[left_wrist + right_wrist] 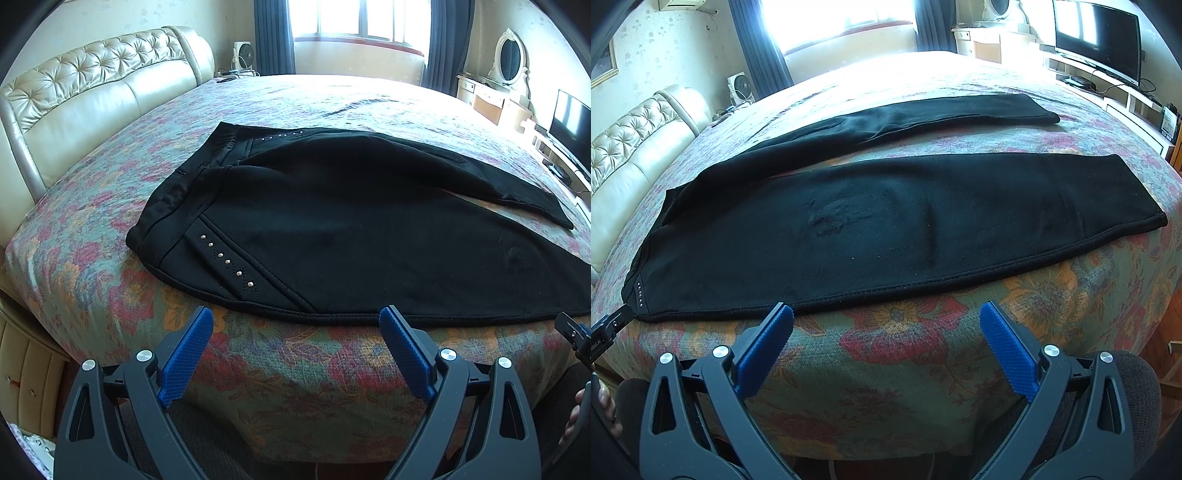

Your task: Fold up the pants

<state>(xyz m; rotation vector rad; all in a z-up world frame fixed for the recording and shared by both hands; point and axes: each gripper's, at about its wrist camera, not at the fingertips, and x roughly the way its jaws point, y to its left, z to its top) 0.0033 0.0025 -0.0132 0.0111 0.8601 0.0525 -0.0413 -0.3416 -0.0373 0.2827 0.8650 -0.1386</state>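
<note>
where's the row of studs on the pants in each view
Left wrist: row of studs sits lower left of centre on the black pants, just ahead of the open left gripper.
Right wrist: same studs, tiny, at far left edge.
Shared landmark: tufted cream headboard.

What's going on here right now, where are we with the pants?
Black pants lie spread flat on the floral bedspread, both legs apart and no fold made yet. The left gripper hangs open just short of the near hem by the waistband. The right gripper is open too, near the same hem further down the leg. Neither holds any fabric.
</note>
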